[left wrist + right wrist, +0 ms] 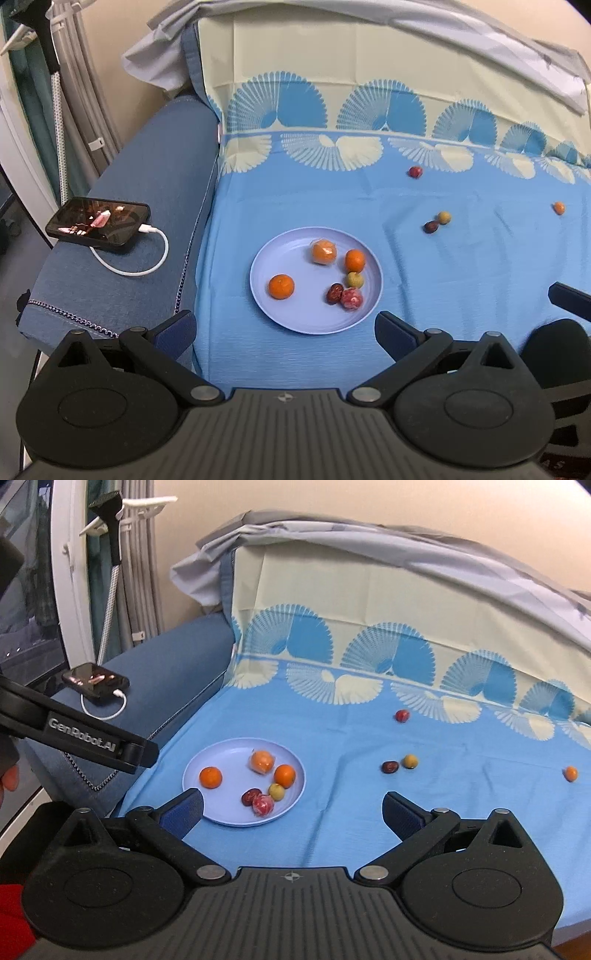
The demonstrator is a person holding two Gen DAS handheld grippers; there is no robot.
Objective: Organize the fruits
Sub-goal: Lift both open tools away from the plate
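A pale blue plate [295,317] [207,814] lies on the blue cloth and holds several fruits: oranges [281,286] [211,777], a wrapped orange [324,252], a green fruit [355,280], a dark date [334,293] and a red wrapped fruit [351,298] [263,806]. Loose on the cloth lie a red fruit [416,172] [402,716], a date [430,226] [390,767] beside a yellow-green fruit [444,217] [410,761], and a small orange [559,208] [570,774]. My left gripper [286,330] is open above the plate's near side. My right gripper [293,812] is open, empty, right of the plate.
A phone [98,225] [96,681] on a white charging cable rests on the blue sofa arm [147,192] at left. A patterned cloth drapes up the backrest behind. The left gripper's body [77,734] crosses the right wrist view at left.
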